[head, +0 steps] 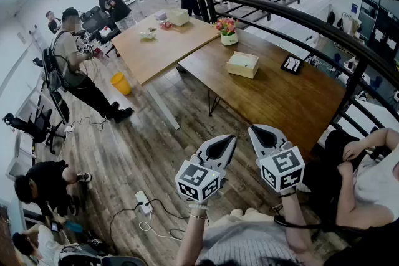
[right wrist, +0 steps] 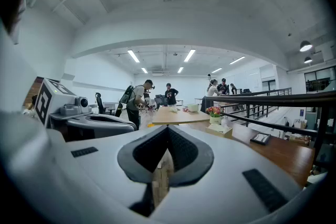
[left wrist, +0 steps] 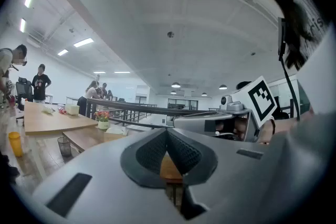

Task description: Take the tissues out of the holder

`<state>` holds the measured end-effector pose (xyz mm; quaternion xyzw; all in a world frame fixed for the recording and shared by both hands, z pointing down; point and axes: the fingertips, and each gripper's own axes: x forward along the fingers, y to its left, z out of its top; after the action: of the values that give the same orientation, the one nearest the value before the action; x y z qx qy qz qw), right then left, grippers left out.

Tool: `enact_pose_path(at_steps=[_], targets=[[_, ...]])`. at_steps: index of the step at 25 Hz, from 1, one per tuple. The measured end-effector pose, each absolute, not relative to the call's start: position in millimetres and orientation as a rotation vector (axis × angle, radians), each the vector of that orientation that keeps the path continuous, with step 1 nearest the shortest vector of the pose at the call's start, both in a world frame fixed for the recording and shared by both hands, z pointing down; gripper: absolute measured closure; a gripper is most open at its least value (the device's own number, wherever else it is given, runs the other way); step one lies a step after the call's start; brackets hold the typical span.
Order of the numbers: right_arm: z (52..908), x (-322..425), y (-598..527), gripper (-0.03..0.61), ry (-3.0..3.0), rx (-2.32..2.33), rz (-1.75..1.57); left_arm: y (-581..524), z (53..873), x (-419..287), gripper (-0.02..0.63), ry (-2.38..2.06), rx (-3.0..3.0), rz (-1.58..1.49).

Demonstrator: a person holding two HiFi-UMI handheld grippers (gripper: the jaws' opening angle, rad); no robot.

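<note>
Landmark: the dark table point(head: 293, 103), a brown wooden top that stands along the black railing point(head: 299, 17)
Tissue holder: a pale wooden box point(head: 243, 64) that lies flat on the dark table, towards its far end; the gripper views also show it point(left wrist: 116, 131) point(right wrist: 220, 129)
Tissues: a lighter patch shows in the top slot of the box and is probably a tissue point(head: 242, 59), but it is too small to be sure; nothing is pulled out
Left gripper: it point(head: 227, 143) is held up in the air before the near edge of the dark table, well apart from the box; its jaws are pressed together at the tips with nothing between them point(left wrist: 167, 136)
Right gripper: it point(head: 257, 134) is just beside the left one, over the near edge of the dark table; its jaws are pressed together and empty point(right wrist: 168, 134)
Flower pot: a white pot with pink flowers point(head: 227, 31) on the far end of the dark table, behind the box
Small black frame: it point(head: 292, 64) stands on the dark table, on the railing side of the box
Light table: a paler top point(head: 162, 47) that touches the far end of the dark table
</note>
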<state>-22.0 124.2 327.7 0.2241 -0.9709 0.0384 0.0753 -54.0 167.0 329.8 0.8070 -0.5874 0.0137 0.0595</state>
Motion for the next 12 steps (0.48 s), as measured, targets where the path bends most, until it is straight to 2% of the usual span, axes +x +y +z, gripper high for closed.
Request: enact_pose_path(at_steps=[12], targets=[[334.0,-16.4,122.6,0.566,-2.915,0.668,0.112,165.7,334.3,-50.6,0.606,-1.787,2.445,0.042]])
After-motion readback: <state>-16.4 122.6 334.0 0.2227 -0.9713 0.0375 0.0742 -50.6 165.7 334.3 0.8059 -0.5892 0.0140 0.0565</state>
